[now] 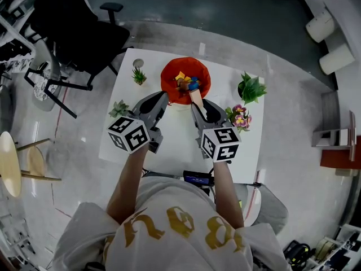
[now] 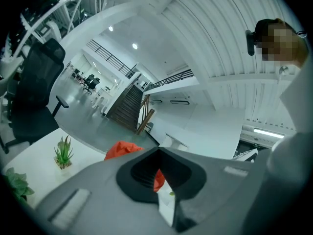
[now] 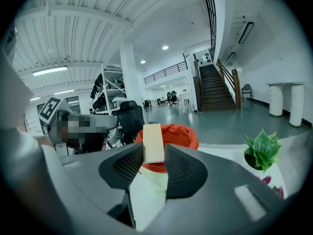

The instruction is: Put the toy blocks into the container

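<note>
An orange-red soft container [image 1: 169, 78] stands at the far middle of the white table [image 1: 175, 145], with several coloured toy blocks [image 1: 186, 83] inside it. My right gripper [image 1: 197, 107] is shut on a pale wooden block [image 1: 196, 97] that points at the container's near rim. In the right gripper view the block [image 3: 153, 141] stands upright between the jaws of that gripper [image 3: 154, 151], in front of the container [image 3: 182, 133]. My left gripper [image 1: 163, 99] hovers beside the container's left near side. Its jaw tips [image 2: 157, 151] meet with nothing between them, and the container [image 2: 122, 150] shows just beyond.
Small potted plants ring the container: a spiky one [image 1: 139, 75] at far left, a succulent [image 1: 118, 108] at the left edge, a leafy one [image 1: 251, 87] and a flowering one [image 1: 240, 117] at right. A black office chair [image 1: 79, 33] stands beyond the table's left corner.
</note>
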A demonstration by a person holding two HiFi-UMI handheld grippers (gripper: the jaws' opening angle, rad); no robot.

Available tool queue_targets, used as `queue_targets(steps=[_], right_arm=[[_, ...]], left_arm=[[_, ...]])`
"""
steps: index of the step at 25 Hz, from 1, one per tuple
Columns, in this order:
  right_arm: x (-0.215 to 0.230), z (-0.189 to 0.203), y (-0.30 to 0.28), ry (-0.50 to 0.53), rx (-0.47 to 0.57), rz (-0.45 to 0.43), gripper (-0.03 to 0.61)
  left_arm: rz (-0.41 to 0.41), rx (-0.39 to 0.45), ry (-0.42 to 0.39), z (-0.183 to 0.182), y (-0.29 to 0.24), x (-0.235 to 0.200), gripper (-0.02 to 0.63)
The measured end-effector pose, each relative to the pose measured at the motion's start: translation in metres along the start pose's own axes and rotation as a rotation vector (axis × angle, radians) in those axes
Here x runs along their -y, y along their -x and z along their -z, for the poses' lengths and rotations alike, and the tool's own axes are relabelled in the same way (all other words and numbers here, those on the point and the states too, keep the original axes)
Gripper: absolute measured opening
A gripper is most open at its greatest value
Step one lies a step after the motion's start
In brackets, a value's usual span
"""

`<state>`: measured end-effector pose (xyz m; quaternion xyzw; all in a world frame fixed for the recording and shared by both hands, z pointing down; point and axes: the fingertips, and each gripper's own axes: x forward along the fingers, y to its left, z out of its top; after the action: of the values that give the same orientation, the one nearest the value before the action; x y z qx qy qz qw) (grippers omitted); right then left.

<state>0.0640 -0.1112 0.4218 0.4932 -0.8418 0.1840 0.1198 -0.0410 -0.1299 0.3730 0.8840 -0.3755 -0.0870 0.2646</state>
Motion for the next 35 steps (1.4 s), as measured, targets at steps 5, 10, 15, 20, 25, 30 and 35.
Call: queue_targets(steps=[5, 10, 15, 20, 25, 30, 35], right_arm=[[0.005, -0.012, -0.010, 0.002, 0.016, 0.003, 0.166], [0.013, -0.020, -0.024, 0.013, 0.017, 0.017, 0.166], [0.019, -0.020, -0.036, 0.002, 0.007, 0.013, 0.166], [0.022, -0.015, -0.042, -0.004, -0.003, 0.016, 0.166], [0.022, -0.011, -0.048, -0.013, -0.016, 0.017, 0.172], [0.020, -0.005, -0.049, 0.017, -0.033, 0.025, 0.221], [0.028, -0.008, -0.037, 0.042, -0.005, 0.102, 0.101]], left_arm=[[0.004, 0.006, 0.001, -0.007, -0.009, -0.007, 0.000], [0.007, -0.004, 0.015, -0.005, -0.018, -0.014, 0.000], [0.003, -0.014, 0.032, -0.003, -0.024, -0.023, 0.000], [-0.007, -0.020, 0.044, 0.000, -0.023, -0.031, 0.000], [-0.008, -0.027, 0.051, 0.002, -0.023, -0.033, 0.000], [-0.006, -0.033, 0.054, 0.006, -0.024, -0.033, 0.000], [-0.002, -0.031, 0.052, 0.006, -0.021, -0.029, 0.000]])
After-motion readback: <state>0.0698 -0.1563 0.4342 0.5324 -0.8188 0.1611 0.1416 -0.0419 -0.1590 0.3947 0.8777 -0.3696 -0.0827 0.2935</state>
